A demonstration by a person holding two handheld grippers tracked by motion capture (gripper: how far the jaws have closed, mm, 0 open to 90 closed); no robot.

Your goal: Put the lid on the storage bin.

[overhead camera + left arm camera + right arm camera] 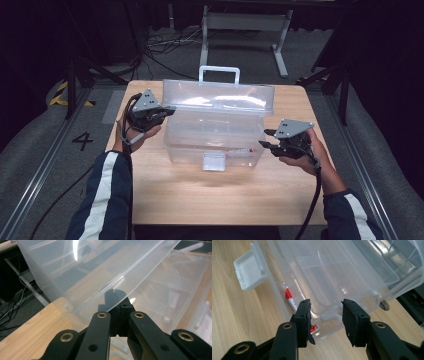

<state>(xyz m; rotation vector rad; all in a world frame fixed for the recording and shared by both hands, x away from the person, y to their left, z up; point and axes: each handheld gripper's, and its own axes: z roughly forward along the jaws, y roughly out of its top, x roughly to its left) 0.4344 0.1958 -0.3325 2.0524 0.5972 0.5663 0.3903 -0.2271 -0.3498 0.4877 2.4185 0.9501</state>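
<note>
1. The clear plastic box point(215, 137) sits in the middle of the wooden table point(200, 195), between the two hands. Its lid point(220, 97) is already up and leans back, so the opening part looks done. The white latch point(214, 161) at the front hangs loose.

2. The right gripper point(264, 139) is just beside the right end of the box. In the right gripper view its jaws stand apart, with the corner of the box point(329, 322) between them. The pads do not seem to press on it, so I think this hand holds nothing right now.

3. Inside the box, low near the front wall, lies a small red and white tube point(290, 300). A clear inner tray point(352, 267) sits above it. I think taking something out or putting something in is what is left, but I cannot tell which.

4. The left gripper point(169, 111) is farther back, at the left end of the lid. In the left gripper view its jaws are squeezed together on the thin edge of the lid point(100, 277), so it is holding the lid up.

5. The white handle point(219, 73) sticks up at the far side, behind the lid.
</note>
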